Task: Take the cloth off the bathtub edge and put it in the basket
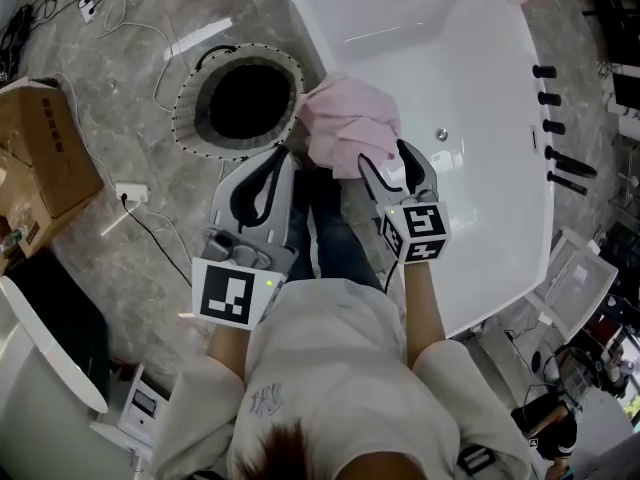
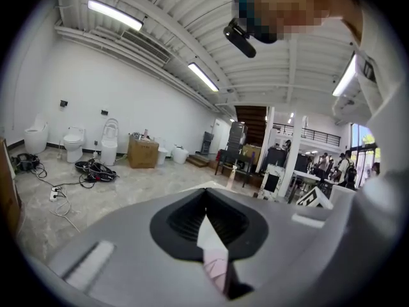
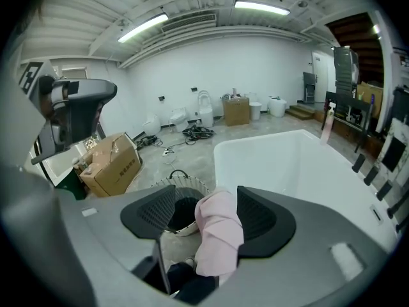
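A crumpled pink cloth [image 1: 345, 128] lies on the near left edge of the white bathtub [image 1: 305, 18], beside the round basket [image 1: 185, 98] with a dark inside on the floor. My right gripper [image 1: 385, 163] is open, its jaws on either side of the cloth [image 3: 220, 235]. The cloth lies against the right pad, with a gap to the left one. The basket [image 3: 186, 182] shows just beyond. My left gripper [image 1: 275, 158] is left of the cloth, over the floor by the tub edge. Its tips meet in the left gripper view [image 2: 206, 194], where a sliver of cloth [image 2: 216, 267] shows below.
A cardboard box [image 1: 40, 148] stands on the marble floor at the left, with cables and a power strip [image 1: 130, 193] near it. Black tap fittings [image 1: 560, 158] line the tub's right rim. The person's legs [image 1: 330, 228] stand against the tub edge.
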